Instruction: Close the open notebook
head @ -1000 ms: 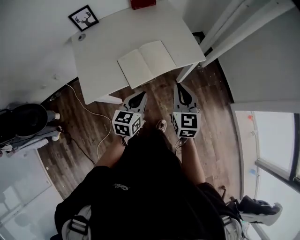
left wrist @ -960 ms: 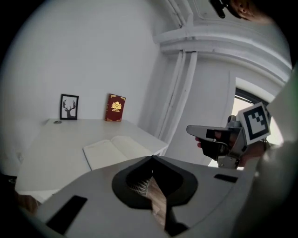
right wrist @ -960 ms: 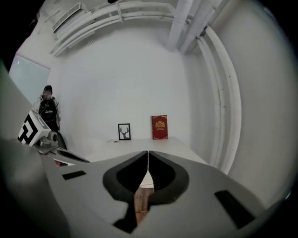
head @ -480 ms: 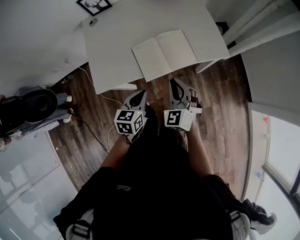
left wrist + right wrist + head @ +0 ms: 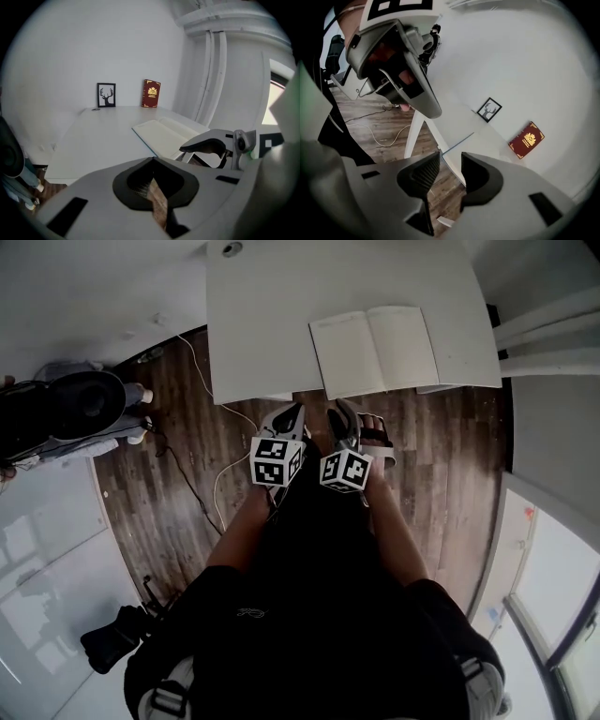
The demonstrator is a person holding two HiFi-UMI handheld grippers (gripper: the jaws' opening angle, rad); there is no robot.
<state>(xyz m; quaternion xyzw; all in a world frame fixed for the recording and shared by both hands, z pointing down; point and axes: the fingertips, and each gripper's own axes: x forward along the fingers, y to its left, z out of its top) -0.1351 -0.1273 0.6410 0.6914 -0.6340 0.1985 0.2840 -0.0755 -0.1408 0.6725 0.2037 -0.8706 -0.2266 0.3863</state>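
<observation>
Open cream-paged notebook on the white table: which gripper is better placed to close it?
Probably right: right gripper, jaws opening and empty, faces the open cream-paged notebook; left gripper is shut.

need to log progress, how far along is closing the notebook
Done: nothing yet. The notebook lies open, both pages flat, on the table.
In hand: the approach. The left gripper and right gripper hang over the floor just short of the table's near edge, touching nothing. The right one's fingers are opening with nothing between them; the left one's look together.
Left: reach one side of the notebook and fold it over the other.
</observation>
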